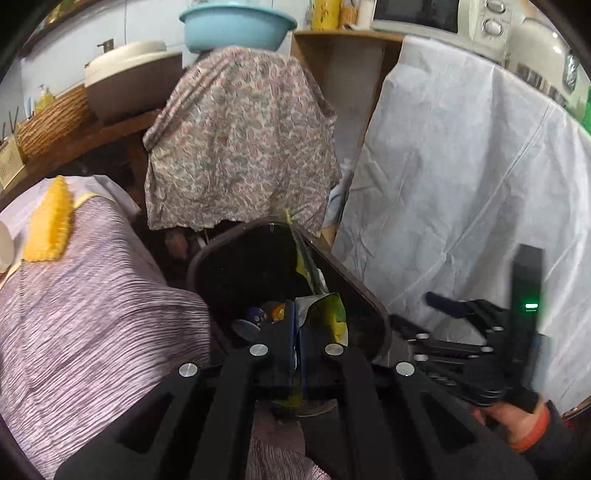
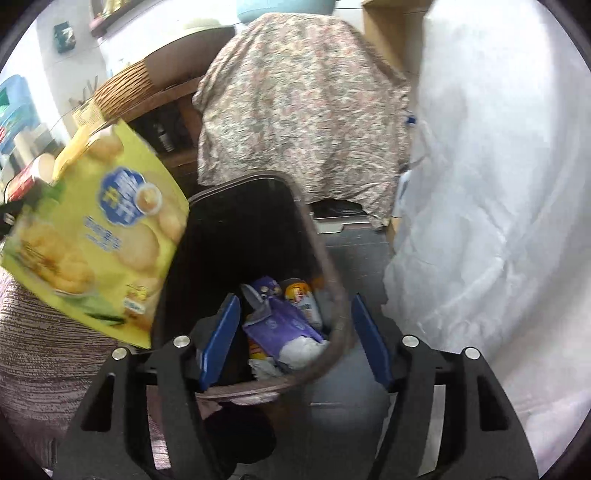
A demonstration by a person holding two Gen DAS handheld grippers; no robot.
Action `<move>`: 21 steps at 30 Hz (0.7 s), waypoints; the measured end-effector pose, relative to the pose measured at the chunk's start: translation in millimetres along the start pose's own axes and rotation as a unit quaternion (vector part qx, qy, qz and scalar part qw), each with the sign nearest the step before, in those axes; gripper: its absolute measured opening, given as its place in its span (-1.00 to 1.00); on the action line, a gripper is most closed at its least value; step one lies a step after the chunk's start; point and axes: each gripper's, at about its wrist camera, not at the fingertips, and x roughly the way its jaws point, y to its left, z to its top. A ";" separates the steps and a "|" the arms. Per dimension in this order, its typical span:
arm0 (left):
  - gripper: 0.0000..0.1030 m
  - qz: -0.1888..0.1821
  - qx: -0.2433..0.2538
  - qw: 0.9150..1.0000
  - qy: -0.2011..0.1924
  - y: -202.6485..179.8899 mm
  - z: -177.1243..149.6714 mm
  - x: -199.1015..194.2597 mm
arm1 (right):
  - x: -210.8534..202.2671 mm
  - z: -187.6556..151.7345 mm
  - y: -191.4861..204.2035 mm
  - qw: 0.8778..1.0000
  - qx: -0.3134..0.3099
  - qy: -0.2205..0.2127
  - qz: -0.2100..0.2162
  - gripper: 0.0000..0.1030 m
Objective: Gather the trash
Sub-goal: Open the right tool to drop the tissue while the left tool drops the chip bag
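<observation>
A dark trash bin (image 2: 317,243) stands open below both grippers. Inside it lie a purple packet (image 2: 280,325), a can (image 2: 301,295) and crumpled white tissue (image 2: 299,349). My left gripper (image 1: 297,325) is shut on a yellow-green chip bag (image 1: 332,314), seen edge-on over the bin (image 1: 354,280). In the right wrist view the same chip bag (image 2: 99,236) hangs at the left, above the bin's left rim. My right gripper (image 2: 294,301) stands open over the bin's mouth with nothing between its blue pads. It also shows at the right of the left wrist view as the right gripper (image 1: 424,317), held by a hand (image 1: 517,421).
A floral cloth (image 1: 240,140) drapes furniture behind the bin. A white sheet (image 1: 461,166) hangs at the right. A purple striped cloth (image 1: 92,295) with a yellow scrubber (image 1: 48,221) on it covers the surface at the left. A blue basin (image 1: 236,26) sits up high.
</observation>
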 end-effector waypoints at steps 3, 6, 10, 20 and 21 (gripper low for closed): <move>-0.94 0.006 0.002 1.000 0.014 -2.5 1.8 14.4 | -8.6 -4.2 -14.3 1.000 0.015 -0.003 -0.009 0.24; -0.94 0.011 0.003 0.999 0.035 -4.6 2.1 31.6 | -15.9 -9.0 -23.1 1.000 0.027 -0.004 -0.010 0.26; -0.94 0.011 0.006 0.999 0.053 -7.6 0.8 47.0 | -25.1 -16.6 -28.7 0.999 0.040 -0.006 -0.008 0.29; 0.09 0.009 -0.016 0.999 0.040 -2.1 3.7 40.9 | -30.1 -19.4 -30.2 0.999 0.046 -0.008 -0.006 0.33; 0.09 0.007 -0.018 0.999 0.037 -2.3 4.9 37.0 | -30.0 -19.3 -30.4 0.999 0.046 -0.008 -0.006 0.33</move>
